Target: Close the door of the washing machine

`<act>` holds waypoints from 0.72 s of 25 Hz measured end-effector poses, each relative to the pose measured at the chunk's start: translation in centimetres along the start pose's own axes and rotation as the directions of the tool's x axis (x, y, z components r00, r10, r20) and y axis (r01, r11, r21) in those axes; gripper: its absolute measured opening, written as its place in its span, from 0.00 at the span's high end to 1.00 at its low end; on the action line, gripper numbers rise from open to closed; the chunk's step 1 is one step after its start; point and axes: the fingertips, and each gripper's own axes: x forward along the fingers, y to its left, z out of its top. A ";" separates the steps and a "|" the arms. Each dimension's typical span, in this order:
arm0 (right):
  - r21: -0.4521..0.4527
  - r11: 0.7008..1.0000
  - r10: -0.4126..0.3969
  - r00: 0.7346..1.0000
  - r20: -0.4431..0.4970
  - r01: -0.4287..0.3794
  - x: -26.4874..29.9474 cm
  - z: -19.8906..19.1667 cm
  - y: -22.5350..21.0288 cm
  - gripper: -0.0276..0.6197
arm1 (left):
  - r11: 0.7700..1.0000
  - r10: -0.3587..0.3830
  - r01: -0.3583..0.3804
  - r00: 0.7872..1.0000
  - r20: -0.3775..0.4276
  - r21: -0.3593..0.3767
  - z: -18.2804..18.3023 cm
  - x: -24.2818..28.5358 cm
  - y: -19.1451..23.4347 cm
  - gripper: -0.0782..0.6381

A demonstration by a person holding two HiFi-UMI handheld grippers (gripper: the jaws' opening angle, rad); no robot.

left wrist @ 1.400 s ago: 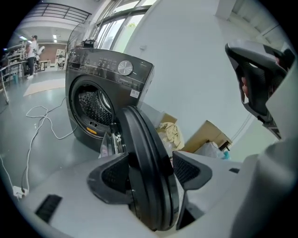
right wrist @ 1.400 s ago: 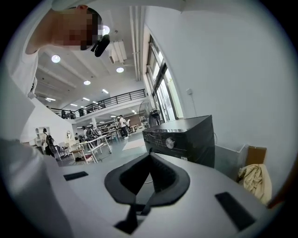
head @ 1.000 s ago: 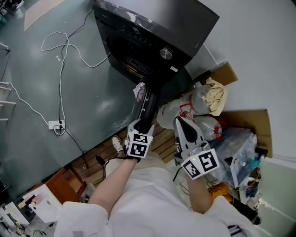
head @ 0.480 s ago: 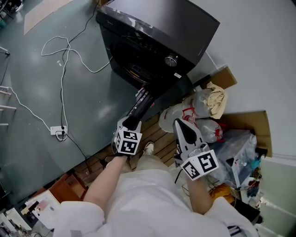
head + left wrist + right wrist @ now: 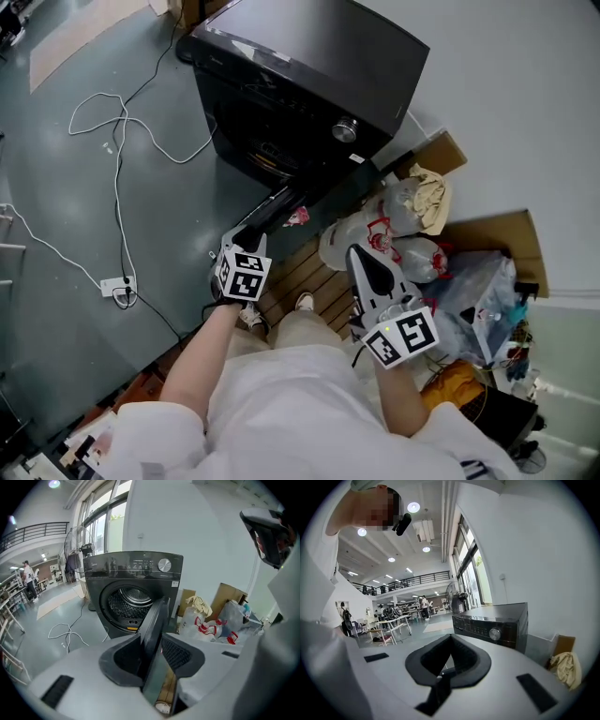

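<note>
Washing machine [image 5: 309, 84] door [image 5: 267, 214] ajar; cloth [image 5: 429, 199] atop bags [image 5: 361, 239]

White sleeves [image 5: 164, 427]; both pale hand-held grippers [image 5: 255, 228] [image 5: 364, 260] carry black-and-white marker cubes [image 5: 242, 275] [image 5: 403, 337].

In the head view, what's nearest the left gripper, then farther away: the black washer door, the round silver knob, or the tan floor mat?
1. Black washer door: between the jaws of the left gripper, which have just been closing on it.
2. Round silver knob: higher up, to the right.
3. Tan floor mat: far top left corner.
</note>
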 end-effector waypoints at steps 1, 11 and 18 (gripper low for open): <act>-0.004 1.000 -0.012 1.000 0.003 0.012 0.1 0.2 0.2 0.97 | 1.000 0.001 -0.001 1.000 0.003 0.011 0.2 0.1 0.6 0.70; -0.021 0.996 -0.090 0.996 0.006 0.090 -0.1 0.6 -0.1 0.97 | 0.996 0.010 -0.012 1.000 0.023 0.088 1.9 1.5 5.1 0.70; 0.014 0.998 -0.067 0.998 -0.013 0.067 1.2 -0.3 -2.1 0.97 | 0.987 0.062 -0.063 0.998 0.014 0.147 3.6 2.9 7.9 0.70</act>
